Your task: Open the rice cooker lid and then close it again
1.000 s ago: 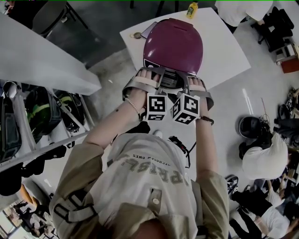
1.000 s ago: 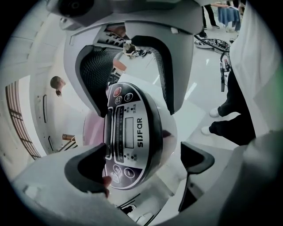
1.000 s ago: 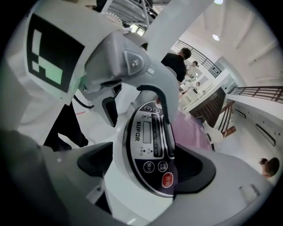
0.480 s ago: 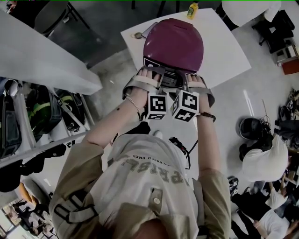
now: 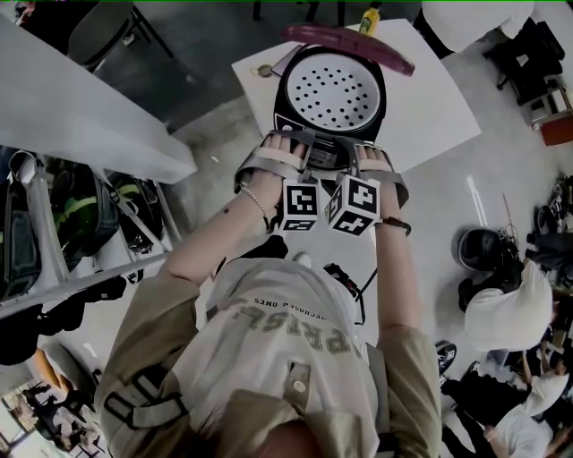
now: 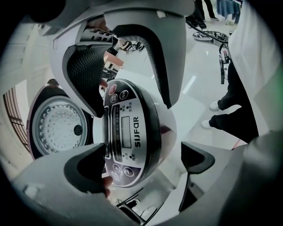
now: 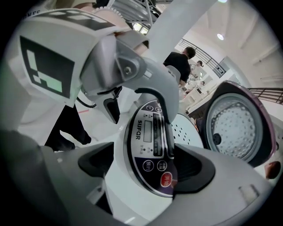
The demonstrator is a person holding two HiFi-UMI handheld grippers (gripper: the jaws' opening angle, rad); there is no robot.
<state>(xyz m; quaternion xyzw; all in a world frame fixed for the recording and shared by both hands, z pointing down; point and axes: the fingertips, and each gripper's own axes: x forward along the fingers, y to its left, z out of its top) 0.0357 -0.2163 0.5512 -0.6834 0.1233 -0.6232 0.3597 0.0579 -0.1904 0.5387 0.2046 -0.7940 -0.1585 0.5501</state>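
Note:
The rice cooker (image 5: 333, 89) stands on a white table (image 5: 430, 98). Its maroon lid (image 5: 349, 38) is swung up and back, and a round perforated inner plate shows. Both grippers sit side by side at the front control panel (image 5: 324, 154). My left gripper (image 5: 298, 141) is open. Its jaws stand wide around the panel (image 6: 126, 132), with one pad (image 6: 84, 172) at the panel's lid-side edge and the other off the body. My right gripper (image 5: 369, 148) is open too and straddles the panel (image 7: 148, 132). The raised lid's inside (image 7: 236, 123) shows beyond it.
A yellow bottle (image 5: 368, 18) and a small round object (image 5: 262, 68) lie on the table behind the cooker. A grey table (image 5: 72, 107) and shelves with bags (image 5: 81, 215) are at the left. People (image 5: 506, 313) crouch on the floor at the right.
The maroon lid, down in both earlier frames, has sprung up and back, baring the perforated inner plate. Both grippers have kept their places at the front panel.

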